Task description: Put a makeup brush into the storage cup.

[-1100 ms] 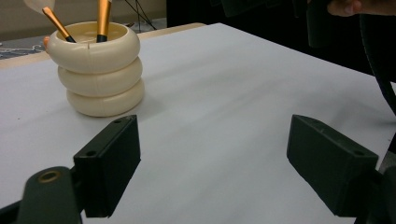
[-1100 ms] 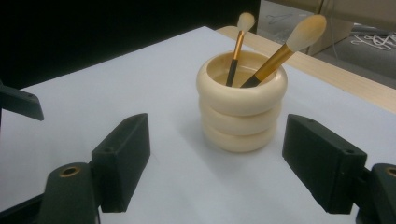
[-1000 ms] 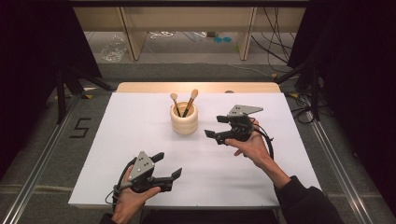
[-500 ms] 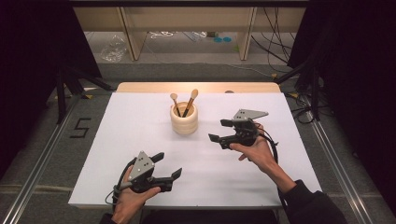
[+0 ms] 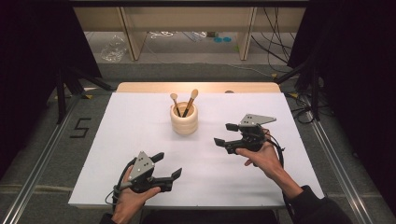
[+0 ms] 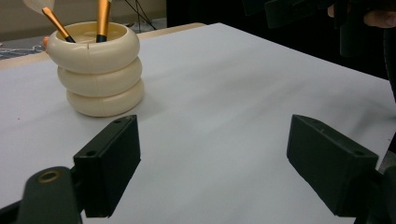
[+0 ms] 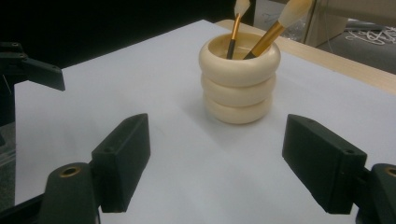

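Here, at the near left of the white table [image 5: 140,116], the left gripper [image 5: 169,166] rests in the person's left hand [image 5: 133,200], low over the sheet close to the front edge. Its two black jaws stand wide apart with only bare white surface between them, and they point toward the table's middle. In the left gripper view, the cream holder [image 6: 95,67] sits beyond the left jaw, well apart from it.

Toward the middle and farther back stands that holder [image 5: 184,119], a pot shaped like three stacked rings, upright on the sheet. Two makeup brushes lean inside it with their bristle heads up: the shorter brush [image 5: 174,99] on the left and the taller brush [image 5: 192,98] tilting to the right, both with orange-gold handles.

On the right, the right gripper [image 5: 225,134] is held in the right hand [image 5: 264,156] above the table, level with the holder's near side and clearly apart from it. Its jaws are likewise spread wide and grip nothing. In the right gripper view they frame the holder [image 7: 239,77], which stands farther off between them, untouched.
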Tool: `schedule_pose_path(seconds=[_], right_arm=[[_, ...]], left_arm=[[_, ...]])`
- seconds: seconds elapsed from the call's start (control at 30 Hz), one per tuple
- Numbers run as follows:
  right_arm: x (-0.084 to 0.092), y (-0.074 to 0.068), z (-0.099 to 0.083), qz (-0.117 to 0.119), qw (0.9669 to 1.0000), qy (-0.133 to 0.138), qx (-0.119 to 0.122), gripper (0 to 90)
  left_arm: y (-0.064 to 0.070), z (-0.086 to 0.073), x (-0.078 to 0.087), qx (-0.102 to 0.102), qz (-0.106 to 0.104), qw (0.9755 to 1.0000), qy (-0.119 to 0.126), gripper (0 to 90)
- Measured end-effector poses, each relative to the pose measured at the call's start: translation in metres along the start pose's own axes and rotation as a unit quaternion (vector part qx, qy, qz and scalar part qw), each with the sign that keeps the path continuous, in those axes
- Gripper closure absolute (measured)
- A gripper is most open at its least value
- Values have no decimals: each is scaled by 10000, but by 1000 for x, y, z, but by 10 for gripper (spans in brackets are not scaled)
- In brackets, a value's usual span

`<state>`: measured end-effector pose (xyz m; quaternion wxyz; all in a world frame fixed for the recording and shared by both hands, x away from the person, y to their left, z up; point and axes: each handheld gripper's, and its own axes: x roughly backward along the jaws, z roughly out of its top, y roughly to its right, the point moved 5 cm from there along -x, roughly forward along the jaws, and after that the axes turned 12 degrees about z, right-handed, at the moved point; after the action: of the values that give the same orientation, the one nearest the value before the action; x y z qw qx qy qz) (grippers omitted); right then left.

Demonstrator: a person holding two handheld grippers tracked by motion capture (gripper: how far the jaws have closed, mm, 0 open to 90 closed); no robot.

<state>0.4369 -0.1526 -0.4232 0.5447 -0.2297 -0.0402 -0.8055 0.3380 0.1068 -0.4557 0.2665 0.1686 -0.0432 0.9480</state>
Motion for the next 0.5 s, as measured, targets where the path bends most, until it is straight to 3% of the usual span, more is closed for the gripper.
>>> schedule_pose_path(seconds=[0.5], right_arm=[[17,-7,-11,1,10000,87,-48,241]], left_arm=[[0,0,0,0,1,10000,6,173]])
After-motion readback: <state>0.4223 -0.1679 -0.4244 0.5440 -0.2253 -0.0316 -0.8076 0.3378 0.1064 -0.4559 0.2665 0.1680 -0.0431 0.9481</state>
